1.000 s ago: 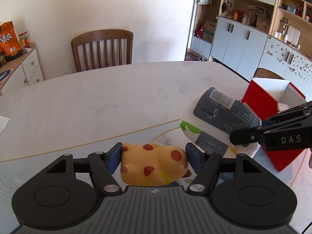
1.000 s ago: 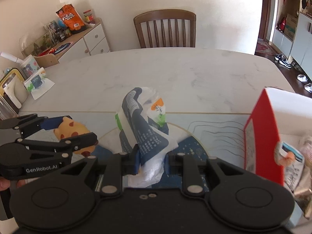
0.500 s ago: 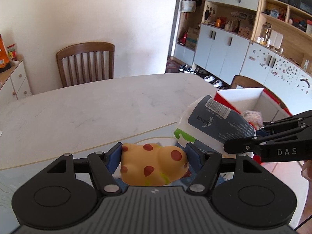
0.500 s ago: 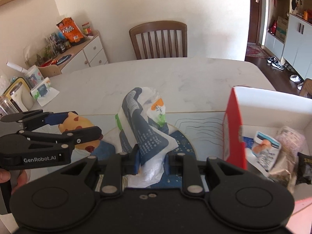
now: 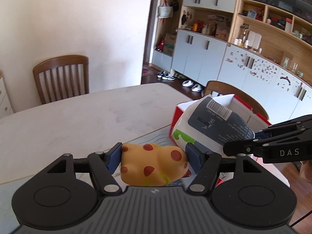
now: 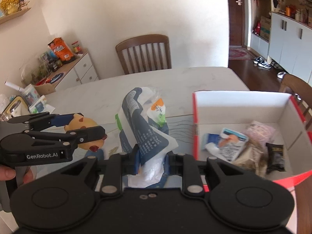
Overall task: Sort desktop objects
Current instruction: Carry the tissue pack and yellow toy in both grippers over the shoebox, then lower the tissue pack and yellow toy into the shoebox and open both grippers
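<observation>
While your right gripper (image 6: 151, 160) clamps the snack bag (image 6: 145, 124) just left of the red box (image 6: 243, 101), carry it right, above the rim, before releasing. Your left gripper (image 5: 154, 153) pinches the spotted toy (image 5: 154, 162); keep the 2 apart.

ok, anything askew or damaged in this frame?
Nothing spilled or broken. Only oddity: the white-and-blue bag is crumpled, pinched by its bottom edge in the right gripper. The left gripper holds the spotted yellow toy squarely. Packets sit jumbled in the red box.
</observation>
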Available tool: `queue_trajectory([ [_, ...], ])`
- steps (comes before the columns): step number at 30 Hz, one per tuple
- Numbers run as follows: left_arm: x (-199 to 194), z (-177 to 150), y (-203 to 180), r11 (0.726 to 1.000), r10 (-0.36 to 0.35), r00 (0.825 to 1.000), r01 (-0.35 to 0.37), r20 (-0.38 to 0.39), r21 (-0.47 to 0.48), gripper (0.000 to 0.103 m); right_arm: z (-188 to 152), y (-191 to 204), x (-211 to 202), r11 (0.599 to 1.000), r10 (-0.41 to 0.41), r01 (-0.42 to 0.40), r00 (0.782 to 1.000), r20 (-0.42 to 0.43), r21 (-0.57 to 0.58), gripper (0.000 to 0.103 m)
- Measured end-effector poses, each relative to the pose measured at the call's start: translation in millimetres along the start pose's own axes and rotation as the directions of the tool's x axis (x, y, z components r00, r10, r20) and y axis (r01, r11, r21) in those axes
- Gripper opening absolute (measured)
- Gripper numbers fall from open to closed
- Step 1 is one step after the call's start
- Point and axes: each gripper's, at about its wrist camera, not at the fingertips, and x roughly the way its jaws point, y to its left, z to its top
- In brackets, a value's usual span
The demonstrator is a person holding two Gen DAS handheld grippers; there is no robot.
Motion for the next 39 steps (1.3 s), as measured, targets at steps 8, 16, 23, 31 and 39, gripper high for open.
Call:
queue_trajectory([
  [8,17,16,-40,0.998,-0.052,0.999,0.052,0.014,0.044,0.069,-5,-37,-23,0.998,-0.053,0.052,0.998,0.032,0.046,0.023],
  [16,41,30,-83,0.991,-0.096,0.995,0.094,0.016,0.094,0.069,-10,-84,-39,0.986,-0.129,0.123,0.99,0.05,0.112,0.023],
  [23,67,38,-115,0.984,-0.124,0.992,0.123,-0.004,0.133,0.069,-13,-123,-43,0.969,-0.203,0.194,0.978,0.045,0.155,0.023],
  [31,101,42,-135,0.975,-0.133,0.989,0.142,-0.066,0.169,0.069,-14,-161,-36,0.949,-0.257,0.252,0.967,0.0,0.192,0.023],
  [39,140,52,-159,0.961,-0.118,0.986,0.144,-0.119,0.234,0.069,-5,-191,-22,0.926,-0.279,0.286,0.958,-0.064,0.244,0.023],
])
